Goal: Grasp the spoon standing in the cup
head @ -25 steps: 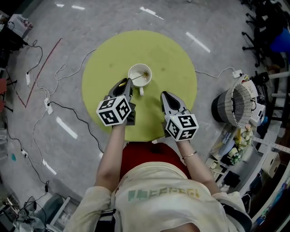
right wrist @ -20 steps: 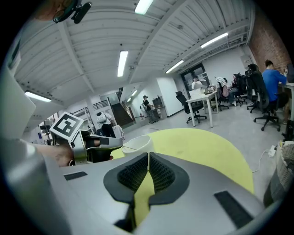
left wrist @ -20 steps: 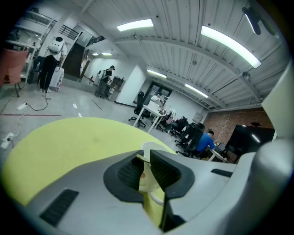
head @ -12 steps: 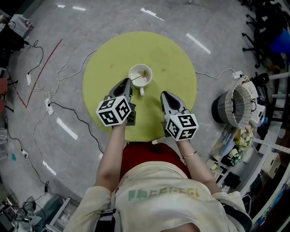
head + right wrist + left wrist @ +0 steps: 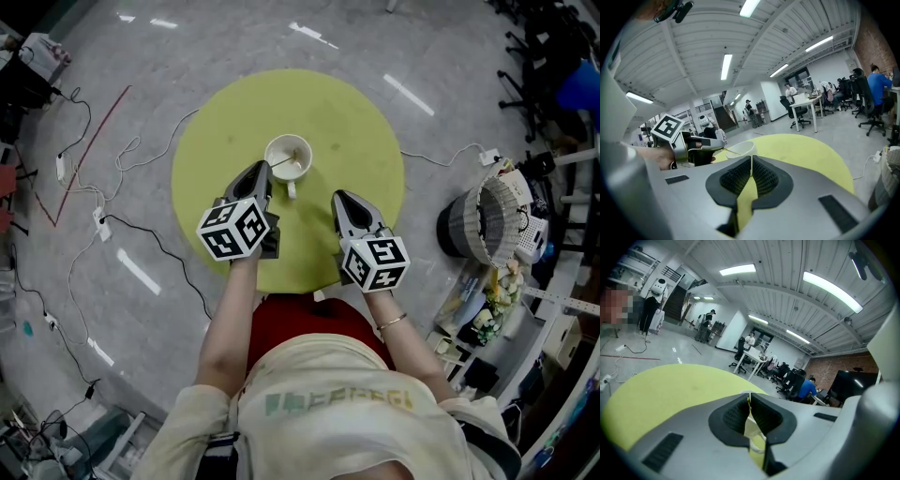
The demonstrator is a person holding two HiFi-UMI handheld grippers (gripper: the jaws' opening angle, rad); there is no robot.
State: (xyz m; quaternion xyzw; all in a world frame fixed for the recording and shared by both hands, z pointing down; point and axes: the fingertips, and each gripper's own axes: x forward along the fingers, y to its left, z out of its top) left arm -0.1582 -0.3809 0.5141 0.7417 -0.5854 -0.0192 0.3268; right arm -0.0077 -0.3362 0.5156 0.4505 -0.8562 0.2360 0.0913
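Spoon [image 5: 283, 162] handle, thin and gold-coloured, leans out of the white cup [image 5: 310, 152] toward the person, its bowl down inside. The cup sits near the middle of the round yellow-green bench [image 5: 356, 112]. The left hand-held gripper [image 5: 260, 175] has its tip right at the free end of that handle. In its own view the jaws are pressed together, with a fine golden sliver at the tips that looks like the handle pinched between them. The right gripper view agrees: the handle runs as a straight line from the cup rim to the left tool's nose. The right hand-held gripper [image 5: 342, 199] hovers beside it over the bench, apart from the cup, its jaws closed on nothing.

By its look the spoon is light, stiff and smooth metal, so it will likely slip or swivel in a pinch taken at the very end. A hold a little further down the handle, flat sides against the pads, seems safer. The cup looks like ceramic and light enough to tip or slide if the handle is levered against its rim, so the pull wants to follow the handle's own line.
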